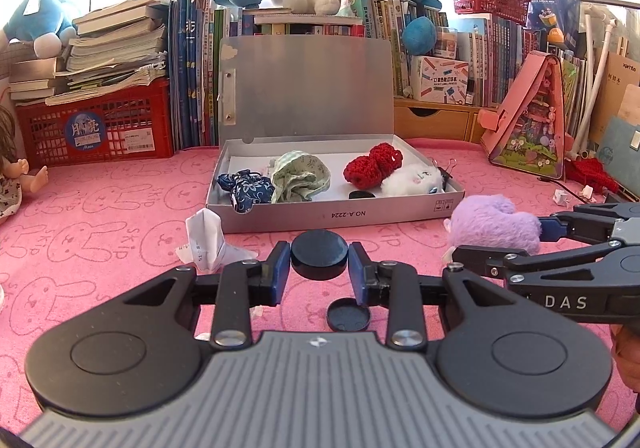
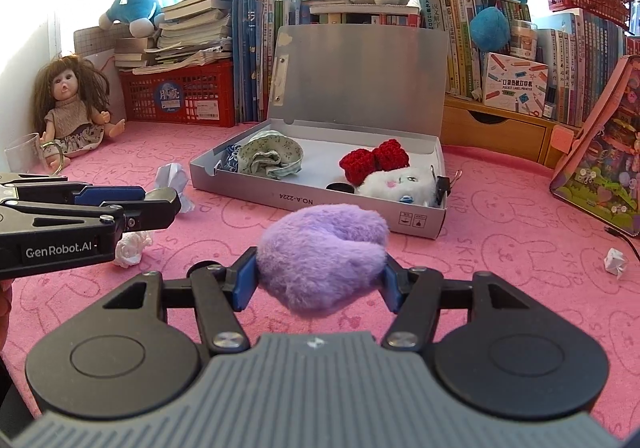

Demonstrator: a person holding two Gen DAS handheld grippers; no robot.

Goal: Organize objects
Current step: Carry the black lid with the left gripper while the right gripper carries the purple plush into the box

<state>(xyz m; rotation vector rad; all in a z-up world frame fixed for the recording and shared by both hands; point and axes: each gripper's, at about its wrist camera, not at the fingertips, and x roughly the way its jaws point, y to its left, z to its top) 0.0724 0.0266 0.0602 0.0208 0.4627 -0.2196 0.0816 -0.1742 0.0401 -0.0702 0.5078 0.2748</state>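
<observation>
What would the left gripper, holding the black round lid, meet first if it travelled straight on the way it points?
Probably the near front wall of the open grey box, which lies directly ahead of the left gripper and its black round lid. Depth is unclear; it might clear the wall.

The grey box bears "NO.A-2224", upside down, on its front wall. "GenRobot.AI" stands on the left tongs, "DAS" on the right tongs. The pink cloth repeats "SKIP". A white carton at the desk's back edge reads "POCKET LABEL PRINTER".
</observation>
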